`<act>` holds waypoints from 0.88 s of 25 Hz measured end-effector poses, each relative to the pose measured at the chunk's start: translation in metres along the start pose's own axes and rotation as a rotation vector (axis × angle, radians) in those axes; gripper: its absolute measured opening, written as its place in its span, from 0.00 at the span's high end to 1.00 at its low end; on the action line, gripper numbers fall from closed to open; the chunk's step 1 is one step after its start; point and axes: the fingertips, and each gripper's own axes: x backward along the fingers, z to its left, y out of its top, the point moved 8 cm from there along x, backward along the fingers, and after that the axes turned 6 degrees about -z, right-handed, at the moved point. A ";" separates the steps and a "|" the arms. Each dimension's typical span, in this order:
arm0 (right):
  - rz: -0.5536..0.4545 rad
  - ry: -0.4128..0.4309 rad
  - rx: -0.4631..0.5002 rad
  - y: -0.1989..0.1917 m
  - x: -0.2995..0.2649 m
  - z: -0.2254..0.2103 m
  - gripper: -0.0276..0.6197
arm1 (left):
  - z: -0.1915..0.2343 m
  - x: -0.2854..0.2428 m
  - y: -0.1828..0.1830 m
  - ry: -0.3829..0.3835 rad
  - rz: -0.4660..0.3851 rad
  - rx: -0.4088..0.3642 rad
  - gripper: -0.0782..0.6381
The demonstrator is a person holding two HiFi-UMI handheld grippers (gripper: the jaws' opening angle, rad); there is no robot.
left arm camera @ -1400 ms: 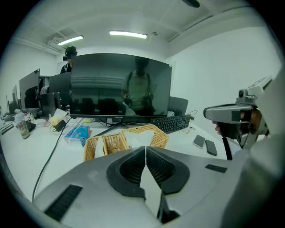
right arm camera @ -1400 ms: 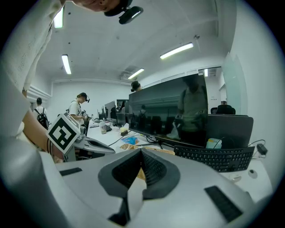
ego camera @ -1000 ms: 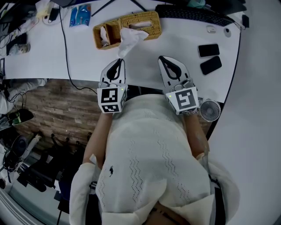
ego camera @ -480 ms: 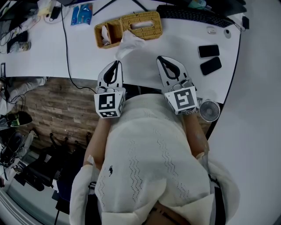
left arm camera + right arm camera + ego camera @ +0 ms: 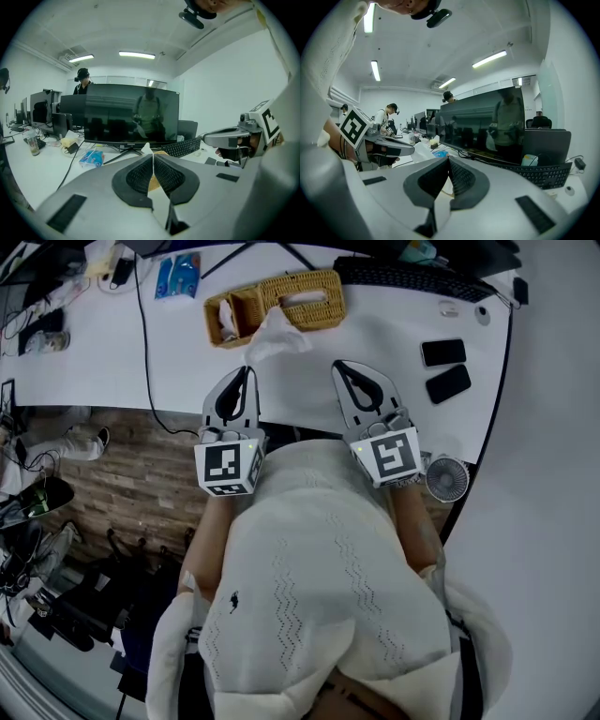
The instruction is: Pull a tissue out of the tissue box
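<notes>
Now the left gripper (image 5: 246, 371) is shown with its jaws pressed together on a corner of a white tissue (image 5: 274, 334). In the left gripper view a thin white edge is caught between the ribbed pads (image 5: 138, 176). The right gripper (image 5: 339, 367) is held alongside, its jaws closed flat against each other with nothing pinched between them. Both are held low over the near edge of the white worktop (image 5: 141, 343).

Just beyond the left jaws and slightly to their right, the tissue is spread out toward the woven tissue box (image 5: 302, 296). The box is set farther out, ahead of the gap between the two pairs of jaws. Whether the far end of the tissue is free of the slot cannot be told.

Several risks are judged possible from here. If only a thin corner is gripped and the far end is caught in the slot, the tissue could be torn or pulled out of the jaws. The light box could be dragged or tipped toward the jaws, since it is not steadied by the right gripper. A second tissue could also be drawn out with the first.

The tissue is seen as a soft, crumpled white sheet, wider at the box end and narrowed to a twist at the jaws, with a small peak raised just past the jaw tips. It is judged to be limp, very light and easily creased.
</notes>
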 end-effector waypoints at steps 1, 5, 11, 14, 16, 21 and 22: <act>-0.004 0.002 -0.002 0.002 0.000 0.000 0.96 | 0.000 0.000 0.003 0.000 -0.007 -0.001 0.86; -0.018 0.015 -0.011 0.015 0.000 0.000 0.96 | 0.003 0.001 0.013 0.005 -0.037 -0.007 0.86; -0.079 0.016 0.028 0.040 0.005 -0.001 0.96 | 0.003 0.005 0.037 0.006 -0.114 -0.021 0.86; -0.095 0.007 0.037 0.049 0.008 -0.001 0.96 | 0.003 0.008 0.048 0.007 -0.155 -0.035 0.86; -0.093 0.004 0.035 0.054 0.010 -0.001 0.96 | 0.003 0.010 0.054 0.008 -0.178 -0.036 0.86; -0.101 0.000 0.040 0.066 0.016 -0.002 0.96 | 0.002 0.013 0.067 0.015 -0.226 -0.030 0.86; -0.096 0.001 0.040 0.068 0.017 -0.001 0.96 | 0.002 0.014 0.070 0.015 -0.233 -0.028 0.86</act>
